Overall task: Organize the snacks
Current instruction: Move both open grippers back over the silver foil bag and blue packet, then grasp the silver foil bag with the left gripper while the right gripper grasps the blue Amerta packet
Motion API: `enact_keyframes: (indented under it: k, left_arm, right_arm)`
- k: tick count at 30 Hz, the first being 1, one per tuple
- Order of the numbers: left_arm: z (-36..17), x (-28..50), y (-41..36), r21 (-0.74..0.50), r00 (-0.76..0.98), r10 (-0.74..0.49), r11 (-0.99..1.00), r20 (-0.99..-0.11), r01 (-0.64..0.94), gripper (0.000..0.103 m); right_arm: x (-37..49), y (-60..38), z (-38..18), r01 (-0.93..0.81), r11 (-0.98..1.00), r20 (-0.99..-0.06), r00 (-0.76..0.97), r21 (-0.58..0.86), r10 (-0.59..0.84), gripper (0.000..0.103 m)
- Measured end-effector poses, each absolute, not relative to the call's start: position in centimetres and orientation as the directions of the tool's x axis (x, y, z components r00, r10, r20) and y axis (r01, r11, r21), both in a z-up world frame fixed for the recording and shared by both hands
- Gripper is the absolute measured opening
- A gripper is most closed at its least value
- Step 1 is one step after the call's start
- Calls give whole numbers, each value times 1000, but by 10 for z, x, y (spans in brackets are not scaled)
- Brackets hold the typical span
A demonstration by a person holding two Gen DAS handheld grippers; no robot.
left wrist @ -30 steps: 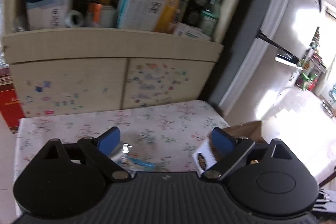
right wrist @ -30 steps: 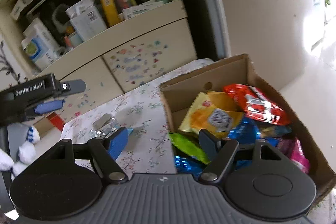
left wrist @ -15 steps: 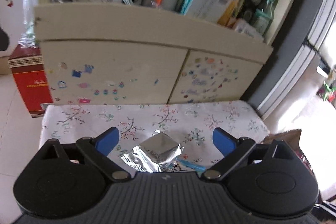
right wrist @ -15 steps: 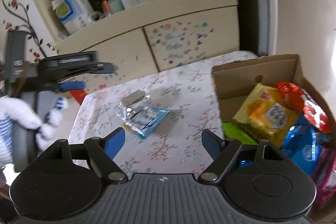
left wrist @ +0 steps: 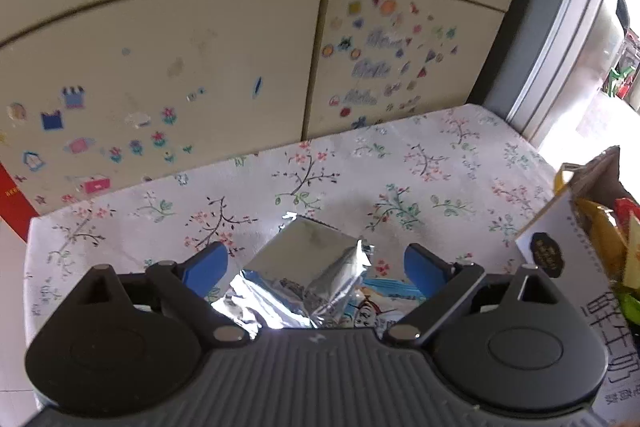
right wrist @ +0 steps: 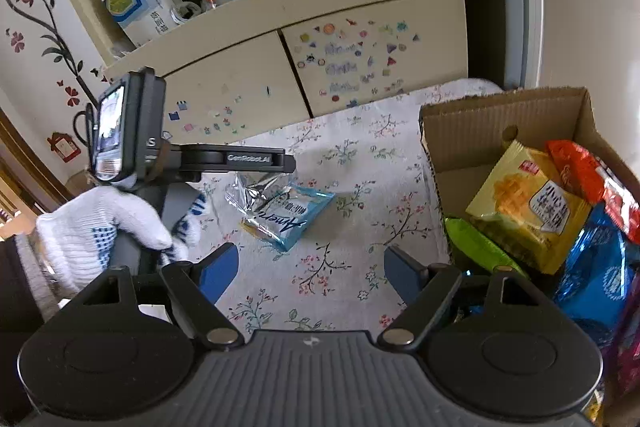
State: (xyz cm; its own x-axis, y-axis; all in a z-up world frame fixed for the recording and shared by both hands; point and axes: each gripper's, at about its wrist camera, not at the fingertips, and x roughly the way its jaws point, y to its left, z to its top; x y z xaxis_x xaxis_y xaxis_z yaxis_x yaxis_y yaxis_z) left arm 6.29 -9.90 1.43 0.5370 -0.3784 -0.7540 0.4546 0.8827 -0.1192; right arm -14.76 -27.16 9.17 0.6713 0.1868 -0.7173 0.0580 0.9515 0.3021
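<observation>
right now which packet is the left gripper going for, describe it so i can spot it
On the floral tablecloth, left of the open cardboard box of snacks, two packets lie touching. The left gripper, fingers open, hangs over the crinkled silver foil packet. Its neighbour is the flat light-blue printed packet; the target is plain, shiny and unprinted.
</observation>
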Motion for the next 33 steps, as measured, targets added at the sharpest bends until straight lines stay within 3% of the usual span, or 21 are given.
enact_keyframes:
  k: [3,6,9,11,26,33]
  left_arm:
    - [8,70,-102,-120,531,-379,881,-758,457,93]
    - [0,75,-102,-119,521,-362,889,-773,442,85]
    - [-6,77,-93,-159,514,-370,900,-774,407,76]
    - [-7,76,-87,-148,520,-351,908,-779,391,62]
    - [-4,53,-12,-115,543,-230,965,-807,238,60]
    - [2,43,-4,-73,562,-218,961,-798,268,60]
  right_arm:
    - [-142,-273,86,75,939,-728,654,335,208,85]
    - [-135,-272,80,90,929,-739,635,358,224,85]
    - [-127,-270,73,92,926,-752,615,366,236,85]
    - [-120,-269,68,100,923,-762,600,371,242,85]
    - [-59,-252,25,199,900,-797,564,388,218,85]
    - [-43,-236,16,223,914,-807,568,339,161,90]
